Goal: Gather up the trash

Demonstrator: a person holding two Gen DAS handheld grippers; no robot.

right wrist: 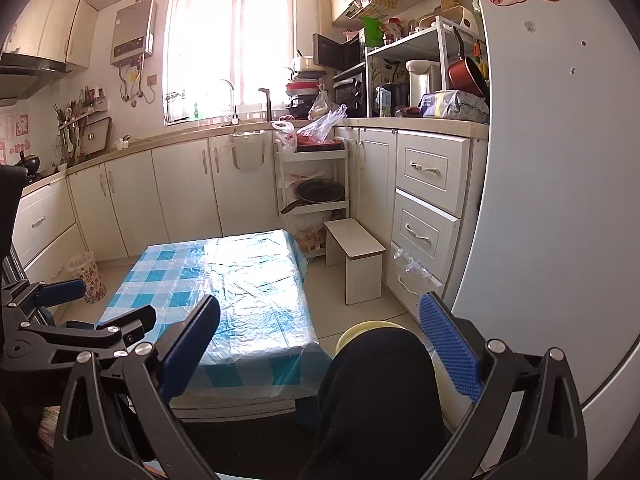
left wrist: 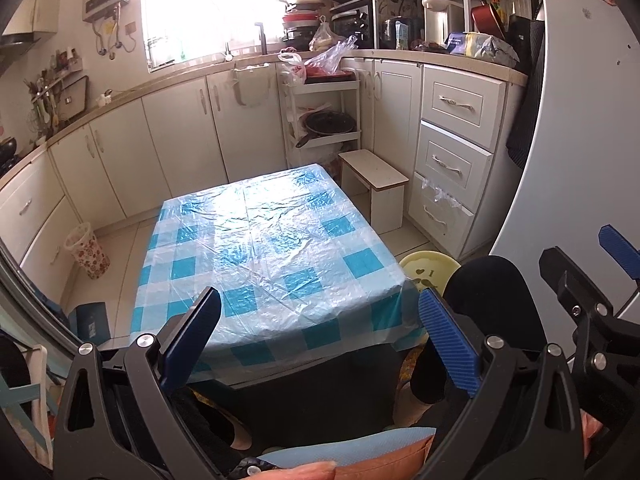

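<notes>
At the far left of the floor stood a floral wastebasket (left wrist: 87, 255), well apart from the low worktop (left wrist: 264, 248), which carried a blue-checked cloth under a thin clear plastic sheet. No loose trash showed on that worktop. The left hand-held gripper (left wrist: 320, 332) hung over its near edge with the jaws spread wide and nothing between them. Far behind, on a white rolling cart (left wrist: 320, 88), lay crumpled plastic bags (left wrist: 332, 54), the likeliest trash in sight, though that is a judgement. Such film would be light, soft and slippery, so pinching a bunched fold or a knotted handle would serve best. To the right, the right hand-held gripper (right wrist: 320, 340) likewise gaped empty above the person's dark-clad knee (right wrist: 380, 392).
</notes>
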